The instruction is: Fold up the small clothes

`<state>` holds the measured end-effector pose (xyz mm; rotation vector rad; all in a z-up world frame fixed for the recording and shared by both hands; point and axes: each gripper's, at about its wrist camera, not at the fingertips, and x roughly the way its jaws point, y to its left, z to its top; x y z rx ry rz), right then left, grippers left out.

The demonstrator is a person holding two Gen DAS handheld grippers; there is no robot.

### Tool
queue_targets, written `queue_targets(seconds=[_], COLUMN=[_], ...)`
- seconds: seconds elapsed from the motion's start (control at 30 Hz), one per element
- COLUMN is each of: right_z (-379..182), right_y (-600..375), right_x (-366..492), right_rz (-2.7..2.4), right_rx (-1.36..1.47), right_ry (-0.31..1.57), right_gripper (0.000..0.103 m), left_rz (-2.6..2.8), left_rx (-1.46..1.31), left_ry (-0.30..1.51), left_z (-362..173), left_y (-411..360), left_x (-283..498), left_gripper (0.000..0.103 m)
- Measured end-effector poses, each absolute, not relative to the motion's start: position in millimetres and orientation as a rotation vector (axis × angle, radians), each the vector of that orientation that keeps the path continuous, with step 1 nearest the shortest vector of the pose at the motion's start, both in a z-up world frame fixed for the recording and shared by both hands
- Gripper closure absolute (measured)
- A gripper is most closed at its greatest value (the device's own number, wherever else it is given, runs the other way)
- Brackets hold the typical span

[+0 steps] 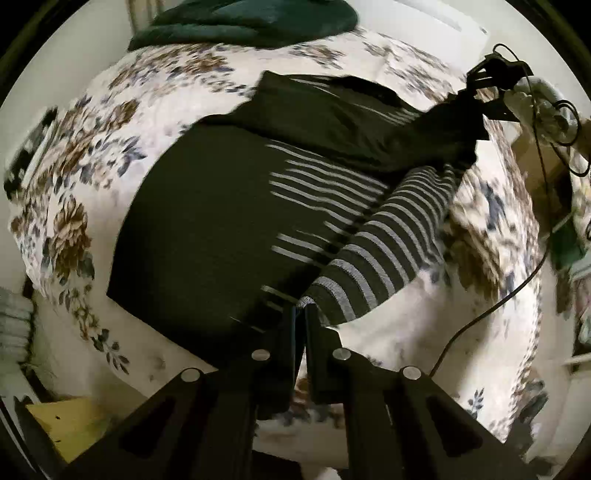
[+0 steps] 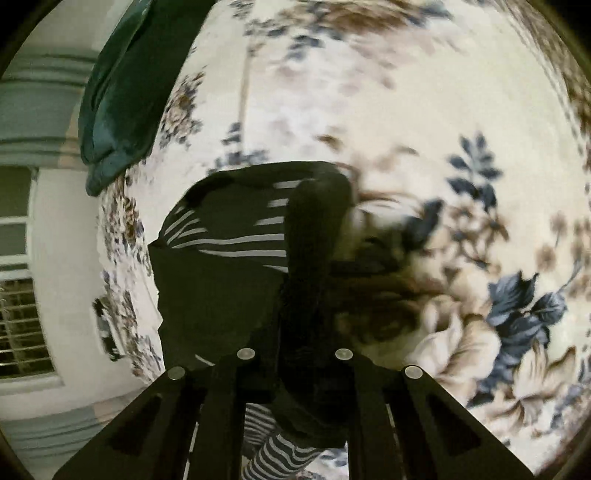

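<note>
The dark striped sweater (image 1: 207,221) lies in the middle of the bed (image 1: 92,147), on the flowered cover, with its upper part lifted. The left claw (image 1: 300,314) is closed on the cuff of the striped sleeve (image 1: 388,243), near the sweater's lower edge. The right claw (image 2: 299,321) is closed on a fold of the sweater's dark cloth and holds it above the bed; a green cushion (image 1: 251,22) rests at the far edge.

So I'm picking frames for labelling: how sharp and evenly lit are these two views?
Left wrist view: the dark striped garment is fairly sharp, the floral bedcover smears toward the rim, and fisheye bending is strong. Right wrist view: heavy motion blur across the bedcover, and the cloth in the right gripper is nearly featureless black.
</note>
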<state>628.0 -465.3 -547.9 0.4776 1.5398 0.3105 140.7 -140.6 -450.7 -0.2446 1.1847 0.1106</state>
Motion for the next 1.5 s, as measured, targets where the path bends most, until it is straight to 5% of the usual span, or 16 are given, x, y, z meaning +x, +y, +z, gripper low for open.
queue_targets(seconds=[0.3,0.63,0.73,0.77,0.83,0.97,1.0,1.13,1.17,1.2,1.5], right_z=[-513.2,-589.4,-613.0,-614.3,-606.9,-579.6,-572.2,-558.8,-558.4,-559.1,-588.4], right_y=[-284.4,-117.4,-120.0,-124.4,-133.4,-161.6,-170.9,-195.0,-198.3,-200.8,-156.1], right_x=[670.5,711.4,709.2,705.1,696.0,674.5,666.2,646.9,644.4,642.2,662.6], right_rz=[0.205,0.103,0.136,0.145,0.171,0.202,0.217,0.259,0.269,0.283,0.333], right_rx=[0.382,0.22,0.302,0.328,0.345,0.37,0.377,0.386,0.39,0.401,0.366], right_ry=[1.566,1.643,1.714,1.722,1.698,1.64,1.634,1.633,1.636,1.64,1.667], right_gripper=[0.091,0.09,0.075,0.062,0.048,0.047,0.047,0.047,0.047,0.047,0.046], left_rz=[0.193,0.113,0.045,0.022,-0.024,-0.117,-0.13,-0.154,-0.149,-0.128,-0.009], left_rx=[-0.442,-0.654,-0.634,-0.618,-0.57,-0.449,-0.409,-0.198,-0.169,-0.146,-0.295], left_ry=[1.142,1.207,1.245,1.244,1.247,1.246,1.251,1.276,1.255,1.247,1.146], left_z=[-467.6,-541.1,-554.6,-555.4,-555.3,-562.5,-564.9,-581.6,-580.2,-578.4,-536.6], left_y=[0.9,92.2,83.2,77.6,60.9,22.5,14.4,-24.4,-28.3,-29.5,17.3], left_x=[146.9,151.6,160.5,163.9,170.7,185.5,189.1,202.2,203.2,203.6,170.5], left_gripper=[0.103,0.102,0.101,0.101,0.089,0.05,0.05,0.059,0.093,0.099,0.1])
